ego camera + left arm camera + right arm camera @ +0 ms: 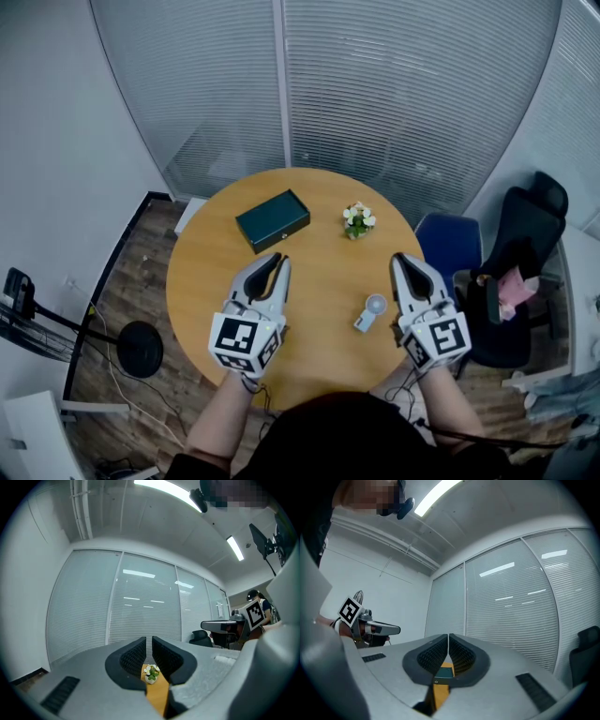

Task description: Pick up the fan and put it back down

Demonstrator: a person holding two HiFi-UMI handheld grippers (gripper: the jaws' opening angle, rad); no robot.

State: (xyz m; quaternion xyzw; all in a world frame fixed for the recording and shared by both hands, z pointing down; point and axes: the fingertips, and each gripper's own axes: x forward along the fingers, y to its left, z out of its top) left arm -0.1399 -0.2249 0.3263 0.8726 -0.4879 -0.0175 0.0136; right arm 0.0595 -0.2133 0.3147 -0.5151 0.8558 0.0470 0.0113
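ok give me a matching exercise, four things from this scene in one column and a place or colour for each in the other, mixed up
Things:
1. handheld fan
2. box
3. flower pot
4. chair

Descriptions:
A. dark green, on the far left part of the table
B. blue, off the table, at its right edge
C. lying flat on the table just left of the right gripper
D. white blossoms, standing on the table's far side

Pairs: 1-C, 2-A, 3-D, 4-B
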